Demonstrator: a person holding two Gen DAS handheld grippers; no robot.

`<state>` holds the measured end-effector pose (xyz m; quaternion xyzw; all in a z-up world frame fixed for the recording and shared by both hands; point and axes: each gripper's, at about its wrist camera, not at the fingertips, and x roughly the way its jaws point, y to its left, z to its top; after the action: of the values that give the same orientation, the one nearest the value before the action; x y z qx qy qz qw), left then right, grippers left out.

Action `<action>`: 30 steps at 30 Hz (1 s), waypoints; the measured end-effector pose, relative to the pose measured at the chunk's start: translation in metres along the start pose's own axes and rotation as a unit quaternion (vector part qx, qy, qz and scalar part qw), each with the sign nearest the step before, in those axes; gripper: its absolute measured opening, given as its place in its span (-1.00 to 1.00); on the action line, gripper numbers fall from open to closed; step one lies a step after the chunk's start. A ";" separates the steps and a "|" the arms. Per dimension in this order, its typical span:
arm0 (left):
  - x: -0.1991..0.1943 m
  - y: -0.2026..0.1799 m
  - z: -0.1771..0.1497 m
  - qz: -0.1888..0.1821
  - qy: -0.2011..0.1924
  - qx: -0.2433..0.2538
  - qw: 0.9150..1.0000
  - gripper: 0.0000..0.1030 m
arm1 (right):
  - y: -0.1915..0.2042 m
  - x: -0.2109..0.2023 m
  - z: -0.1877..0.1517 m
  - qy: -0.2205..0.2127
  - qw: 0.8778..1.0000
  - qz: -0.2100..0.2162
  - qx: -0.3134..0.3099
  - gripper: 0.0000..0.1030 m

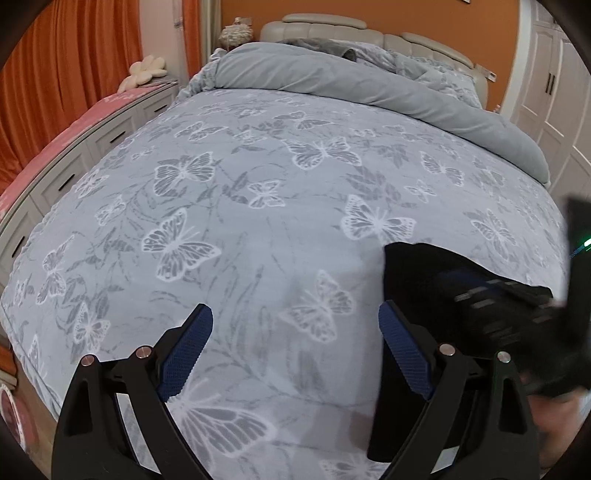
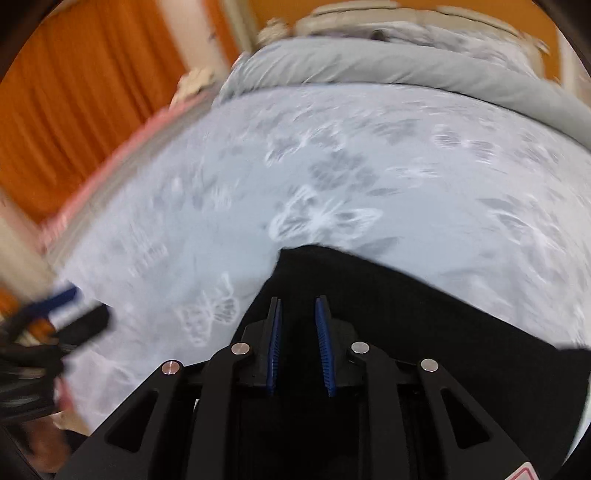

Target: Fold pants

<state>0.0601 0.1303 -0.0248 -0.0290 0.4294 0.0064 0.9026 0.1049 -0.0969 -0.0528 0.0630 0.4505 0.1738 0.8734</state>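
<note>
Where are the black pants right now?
In both views the black pants lie on the butterfly-print bedspread at its near right, with the right gripper over them.

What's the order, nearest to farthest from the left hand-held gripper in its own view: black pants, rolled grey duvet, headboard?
1. Black pants, just beyond the left hand-held gripper, on its right.
2. Rolled grey duvet, across the far end of the bed.
3. Headboard, behind the duvet, against the orange wall.

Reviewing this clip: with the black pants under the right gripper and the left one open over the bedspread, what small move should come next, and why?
Probably bring the left gripper right onto the black pants. Its fingers are wide apart with only the butterfly bedspread between them, while the right gripper is nearly closed over the fabric.
</note>
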 end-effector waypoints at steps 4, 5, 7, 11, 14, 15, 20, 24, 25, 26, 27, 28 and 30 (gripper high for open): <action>-0.005 -0.018 -0.009 -0.019 -0.001 0.026 0.999 0.79 | -0.056 -0.079 -0.014 -0.029 0.996 -0.076 0.027 -0.21; -0.005 -0.024 -0.013 -0.023 0.001 0.035 0.999 0.80 | -0.074 -0.093 -0.020 -0.033 0.994 -0.096 0.045 0.02; -0.003 -0.038 -0.022 -0.037 0.011 0.054 0.998 0.80 | -0.117 -0.116 -0.036 -0.026 0.989 -0.115 0.095 0.26; 0.005 -0.059 -0.032 -0.048 0.029 0.073 0.996 0.80 | -0.162 -0.104 -0.066 0.032 0.985 -0.071 0.154 0.26; 0.013 -0.074 -0.036 -0.046 0.040 0.075 0.995 0.80 | -0.166 -0.082 -0.086 0.076 0.983 -0.049 0.161 0.28; 0.017 -0.079 -0.036 -0.048 0.047 0.075 0.995 0.81 | -0.163 -0.079 -0.089 0.078 0.984 -0.045 0.156 0.39; 0.033 -0.097 -0.037 -0.043 0.066 0.069 0.994 0.81 | -0.142 -0.073 -0.096 0.072 0.990 -0.063 0.104 0.44; 0.040 -0.103 -0.036 -0.045 0.078 0.064 0.994 0.81 | -0.132 -0.088 -0.096 0.065 0.994 -0.015 0.090 0.42; 0.041 -0.104 -0.036 -0.049 0.081 0.063 0.994 0.81 | -0.132 -0.084 -0.097 0.075 0.993 -0.023 0.084 0.42; 0.041 -0.104 -0.037 -0.049 0.082 0.064 0.993 0.81 | -0.135 -0.079 -0.099 0.087 0.992 -0.025 0.089 0.42; 0.041 -0.105 -0.037 -0.047 0.081 0.068 0.993 0.81 | -0.143 -0.071 -0.102 0.099 0.989 -0.018 0.106 0.42; 0.042 -0.106 -0.037 -0.046 0.080 0.070 0.993 0.81 | -0.146 -0.072 -0.104 0.094 0.989 -0.011 0.114 0.42; 0.041 -0.107 -0.037 -0.045 0.079 0.077 0.993 0.81 | -0.150 -0.073 -0.103 0.079 0.987 0.012 0.137 0.13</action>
<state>0.0609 0.0204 -0.0751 0.0204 0.4965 -0.0698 0.8650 0.0198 -0.2680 -0.0978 0.1734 0.5369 0.1255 0.8160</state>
